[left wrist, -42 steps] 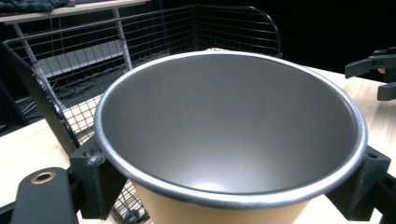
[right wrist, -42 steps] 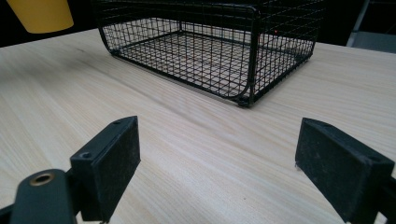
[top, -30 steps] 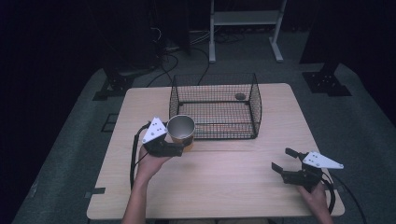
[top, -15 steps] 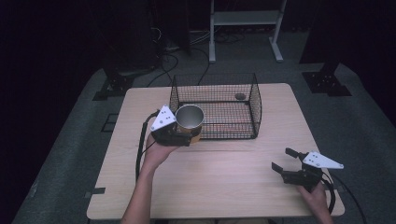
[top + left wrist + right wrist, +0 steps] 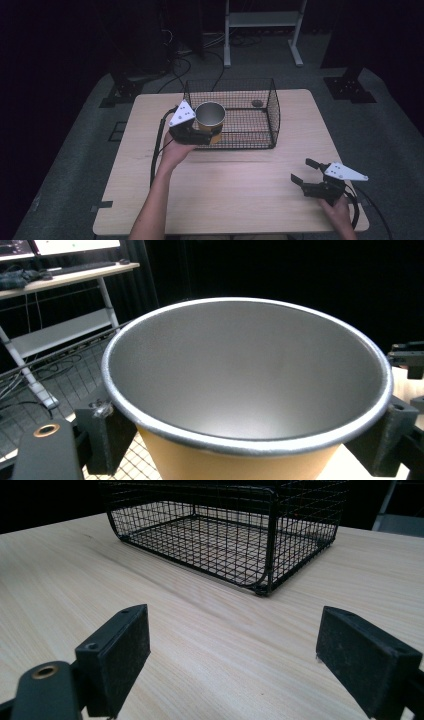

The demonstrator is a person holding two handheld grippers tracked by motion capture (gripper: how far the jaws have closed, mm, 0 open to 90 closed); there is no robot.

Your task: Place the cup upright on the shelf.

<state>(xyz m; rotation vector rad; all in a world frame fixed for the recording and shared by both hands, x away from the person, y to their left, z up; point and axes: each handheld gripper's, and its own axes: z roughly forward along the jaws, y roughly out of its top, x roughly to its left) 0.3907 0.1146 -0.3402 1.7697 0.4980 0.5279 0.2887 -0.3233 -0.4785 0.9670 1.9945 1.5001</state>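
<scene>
Tan cup [image 5: 210, 118] (grey inside), black mesh basket [image 5: 260, 117], pale wood table [image 5: 240, 185].

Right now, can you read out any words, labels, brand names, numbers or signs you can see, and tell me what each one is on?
There is no readable text.
The paper cup held in the left gripper shows plain tan sides and a bare grey inside.
The wire basket, the table and the right gripper carry no marks.
The screens in the left gripper view are too blurred to read.

My left gripper [image 5: 212, 134] holds the cup [image 5: 210, 119] over the basket's [image 5: 274, 111] near-left corner — my right gripper [image 5: 304, 171] sits near the bench's [image 5: 240, 190] front-right corner, well apart.
</scene>
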